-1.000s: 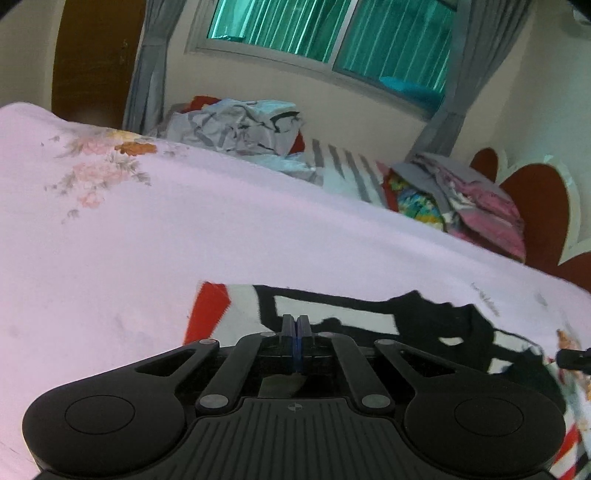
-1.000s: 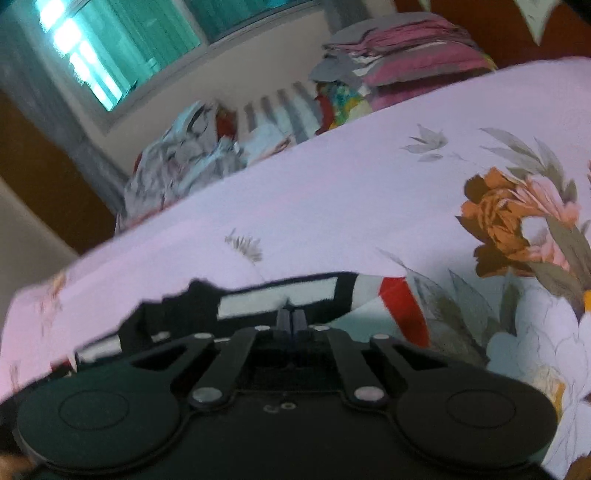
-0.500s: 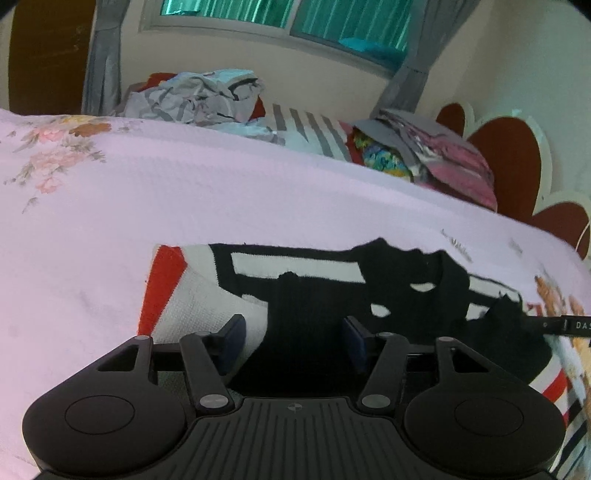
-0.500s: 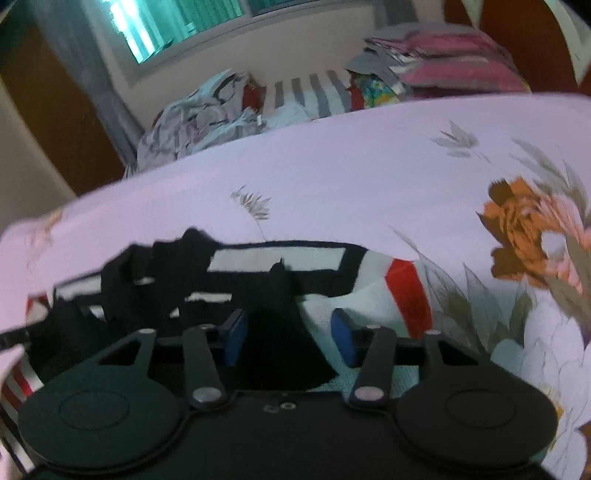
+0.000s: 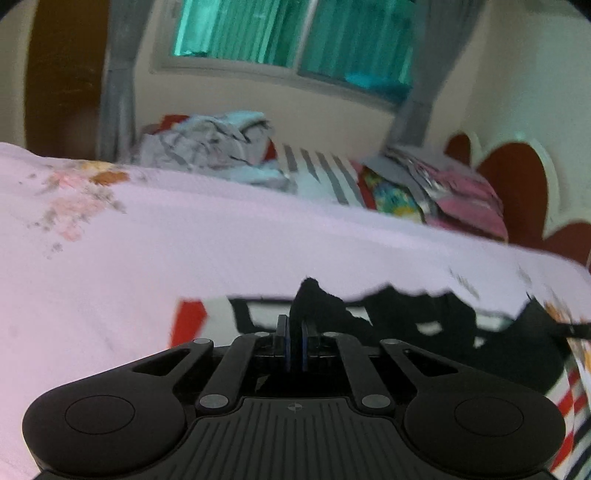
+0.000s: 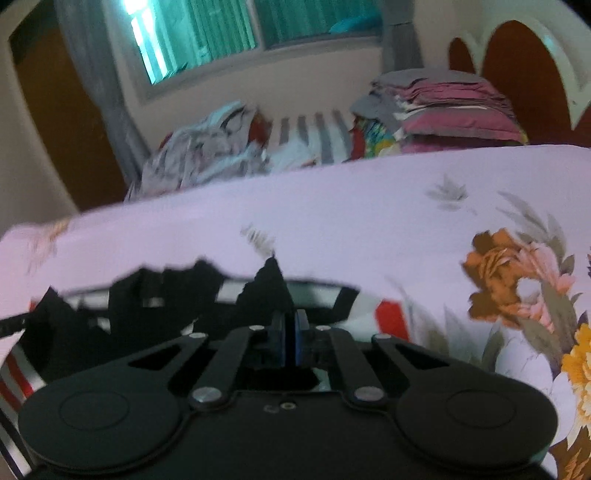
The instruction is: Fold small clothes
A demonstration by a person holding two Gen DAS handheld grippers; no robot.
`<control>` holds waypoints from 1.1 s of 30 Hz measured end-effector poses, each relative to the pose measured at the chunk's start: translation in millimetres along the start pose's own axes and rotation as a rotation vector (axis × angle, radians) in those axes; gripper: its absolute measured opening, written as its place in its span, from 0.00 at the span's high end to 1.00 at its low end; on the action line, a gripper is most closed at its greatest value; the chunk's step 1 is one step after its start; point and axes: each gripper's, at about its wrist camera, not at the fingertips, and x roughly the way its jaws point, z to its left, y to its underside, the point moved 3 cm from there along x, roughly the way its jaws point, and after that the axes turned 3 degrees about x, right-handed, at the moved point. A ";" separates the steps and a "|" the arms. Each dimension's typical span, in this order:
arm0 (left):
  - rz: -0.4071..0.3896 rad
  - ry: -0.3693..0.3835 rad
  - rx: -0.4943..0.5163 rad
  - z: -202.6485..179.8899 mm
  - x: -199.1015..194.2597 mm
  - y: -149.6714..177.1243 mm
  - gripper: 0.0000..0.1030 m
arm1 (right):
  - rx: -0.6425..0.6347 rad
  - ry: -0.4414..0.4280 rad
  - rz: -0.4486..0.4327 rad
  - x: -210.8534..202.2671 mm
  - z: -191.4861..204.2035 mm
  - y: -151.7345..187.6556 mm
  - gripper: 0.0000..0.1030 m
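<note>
Left gripper (image 5: 294,334): sitting low in the middle of the left wrist view, its jaws having just been closing and now pinching a peak of black fabric that is sticking up between the blue pads.
Right gripper (image 6: 290,334): sitting low in the middle of the right wrist view, its jaws likewise having just been closing and now clamping a raised point of the same black fabric.
Garment (image 5: 424,325): a small black, white and red patterned piece, lying across the lower part of both views on the bedsheet; its black edge is bunching up jaggedly between the two grippers, and a red patch with white is showing at each outer end.
Striped part of the garment: red, white and dark stripes are showing at the lower right edge of the left wrist view and the lower left edge of the right wrist view.
Bedsheet (image 5: 221,243): pale pink with floral print, filling the middle band of both views; big orange and yellow flowers are lying at the right of the right wrist view.
Crumpled clothes pile (image 5: 207,142): grey and white, heaping at the far edge of the bed, upper middle.
Folded stack (image 6: 450,107): pink and grey pieces, lying flat on one another at the upper right, beside a striped cloth.
Window (image 5: 295,33): green-tinted, with grey curtains hanging at both sides.
Sharpness: both views are blurring slightly.
</note>
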 end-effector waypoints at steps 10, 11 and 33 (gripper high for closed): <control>0.014 -0.122 -0.010 7.5 33.0 19.2 0.96 | 0.065 0.067 0.058 37.6 -17.8 11.6 0.96; 0.014 -0.128 0.001 6.5 35.3 21.8 0.95 | 0.066 0.069 0.058 39.4 -18.7 14.4 0.95; 0.076 -0.006 0.109 -63.0 -22.9 35.4 0.54 | -0.086 -0.096 0.068 -5.3 80.2 40.6 0.79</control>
